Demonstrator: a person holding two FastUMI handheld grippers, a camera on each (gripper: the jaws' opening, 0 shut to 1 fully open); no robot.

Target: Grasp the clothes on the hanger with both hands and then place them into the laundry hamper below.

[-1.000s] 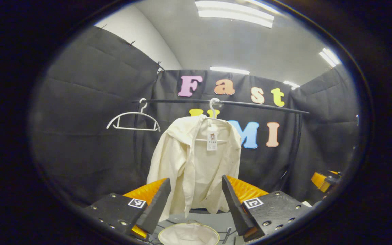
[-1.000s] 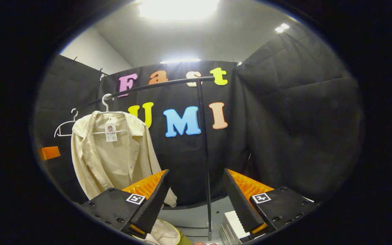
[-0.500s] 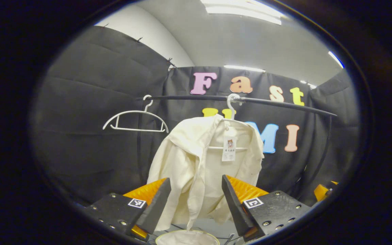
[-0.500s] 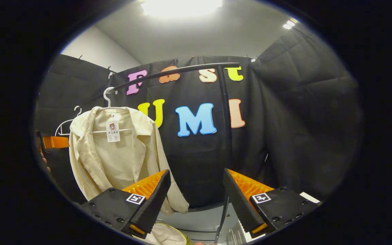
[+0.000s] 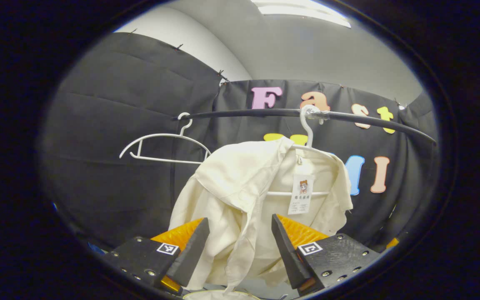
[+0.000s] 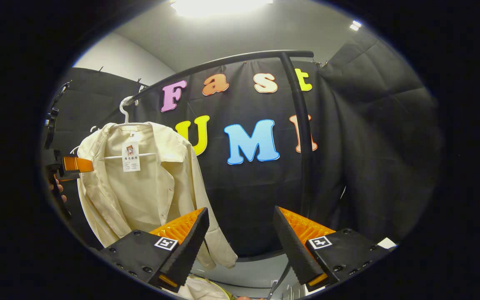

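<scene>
A cream shirt [image 5: 248, 196] hangs on a white hanger [image 5: 306, 125] from the black rail [image 5: 265, 113], a paper tag at its collar. My left gripper [image 5: 240, 250] stands open just in front of the shirt's lower front, the cloth showing between its fingers, untouched. In the right gripper view the same shirt [image 6: 140, 183] hangs at the left, and my right gripper [image 6: 240, 250] is open to the right of it, facing the booth wall. The left gripper [image 6: 71, 164] and a hand show beside the shirt's left shoulder. The hamper's pale rim [image 5: 221, 295] peeks in below; the same hamper [image 6: 202, 289] sits under the shirt.
An empty white hanger [image 5: 163, 146] hangs on the rail left of the shirt. The rack's black upright post [image 6: 302, 137] stands right of the shirt, close ahead of my right gripper.
Both grippers have moved up and closer to the rack. The shirt looms larger before the left gripper, and the hamper has slid nearly out of view below. Both stay open.
</scene>
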